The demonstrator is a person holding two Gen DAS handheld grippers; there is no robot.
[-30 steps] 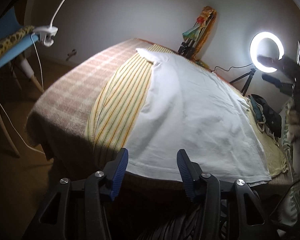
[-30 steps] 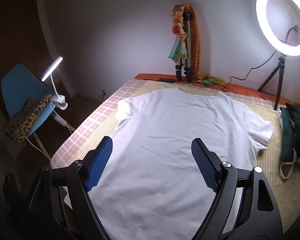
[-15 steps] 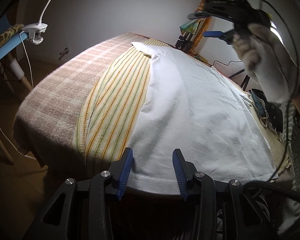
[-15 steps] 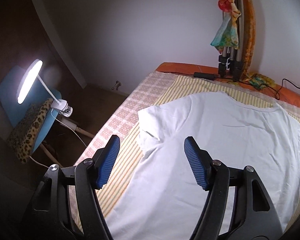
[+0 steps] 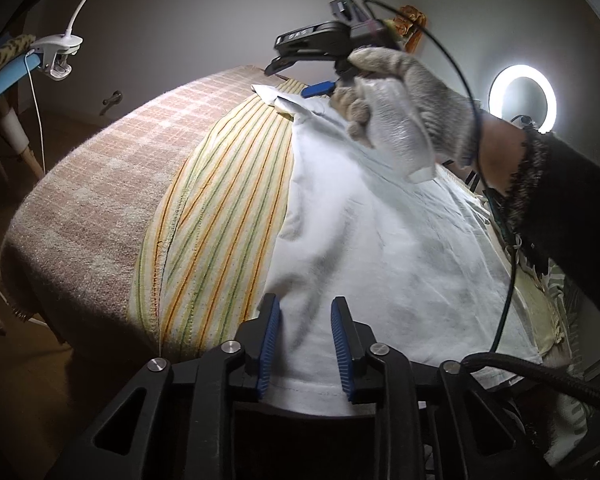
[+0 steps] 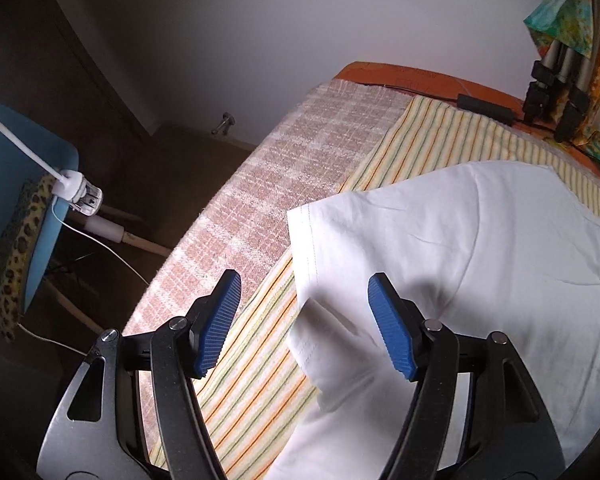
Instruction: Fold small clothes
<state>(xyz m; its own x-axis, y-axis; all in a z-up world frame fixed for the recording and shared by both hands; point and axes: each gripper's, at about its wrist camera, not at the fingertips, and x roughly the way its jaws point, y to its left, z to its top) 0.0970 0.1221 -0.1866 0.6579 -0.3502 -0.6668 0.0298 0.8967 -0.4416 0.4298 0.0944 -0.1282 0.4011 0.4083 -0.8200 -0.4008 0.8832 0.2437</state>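
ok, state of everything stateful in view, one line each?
white T-shirt: spread flat, unfolded, near sleeve creased
striped cloth: laid flat under the shirt
left gripper: jaws closing over the shirt's bottom hem, pads not yet pressing
right gripper: jaws open above the sleeve
ring light: on

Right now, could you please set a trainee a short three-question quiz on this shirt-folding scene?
1. True or false: the white T-shirt lies directly on the checked blanket.
2. Which part of the shirt sits ahead of the right gripper: A collar, B sleeve, C pocket?
3. Fill in: the left gripper straddles the shirt's ____ edge.

Key: 1 false, a striped cloth lies between; 2 B; 3 hem.
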